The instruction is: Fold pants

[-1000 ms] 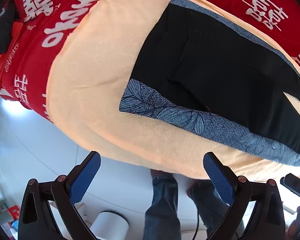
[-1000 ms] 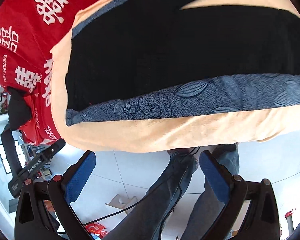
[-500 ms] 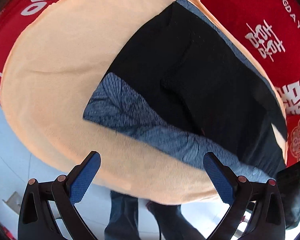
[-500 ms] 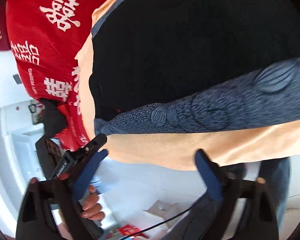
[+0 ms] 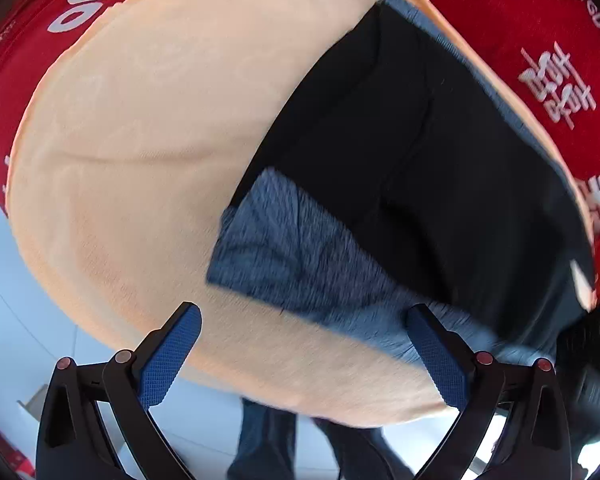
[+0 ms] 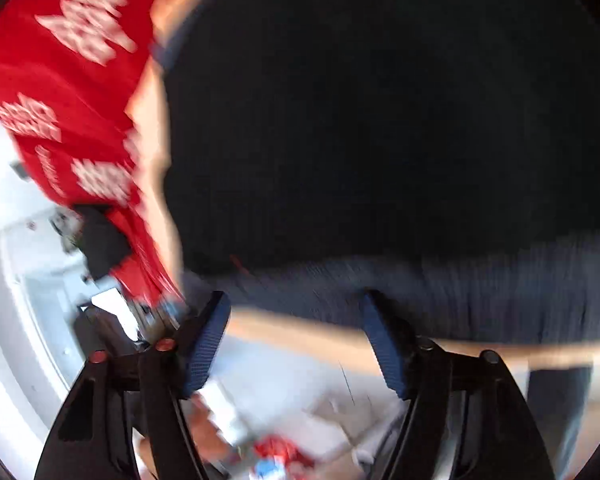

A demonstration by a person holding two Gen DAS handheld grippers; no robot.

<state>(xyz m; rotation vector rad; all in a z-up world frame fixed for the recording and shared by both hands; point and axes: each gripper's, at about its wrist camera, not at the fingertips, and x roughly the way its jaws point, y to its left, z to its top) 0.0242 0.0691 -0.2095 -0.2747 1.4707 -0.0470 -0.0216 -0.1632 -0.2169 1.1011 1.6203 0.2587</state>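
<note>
Black pants (image 5: 420,152) with a grey-blue leaf-patterned side stripe (image 5: 300,264) lie flat on a peach cloth (image 5: 140,140). My left gripper (image 5: 300,344) is open and empty, its fingertips over the near cloth edge, just short of the stripe's corner. In the blurred right wrist view the pants (image 6: 380,120) fill the frame; my right gripper (image 6: 296,332) is open and empty, its fingertips at the stripe (image 6: 460,292) along the near edge.
A red tablecloth with white characters (image 5: 540,40) lies under the peach cloth and shows in the right wrist view (image 6: 60,80) too. The person's jeans-clad legs (image 5: 260,440) stand below the table edge. The other gripper's dark body (image 5: 592,360) is at the far right.
Both grippers have moved in closer to the pants' near edge. The right view has swung fast and is blurred, its jaws a little narrower. Both stay empty.
</note>
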